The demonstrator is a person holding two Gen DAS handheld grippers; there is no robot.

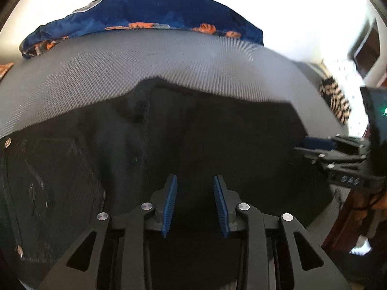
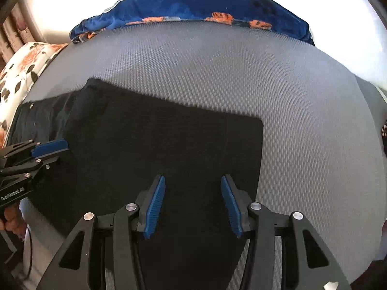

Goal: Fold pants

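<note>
The left tool [image 1: 194, 205] hangs over the dark pants [image 1: 193, 133] with its pads spread and nothing between them; the right tool [image 2: 193, 205] is likewise parted and empty. The pants lie flat on the grey textured surface [image 2: 290, 96] — already doubled into a compact block, by the look of it. Their long axis runs from the riveted waist end on the left to the squared edge on the right, so the right tool is nearer that free edge — probably the next one to lift.
</note>
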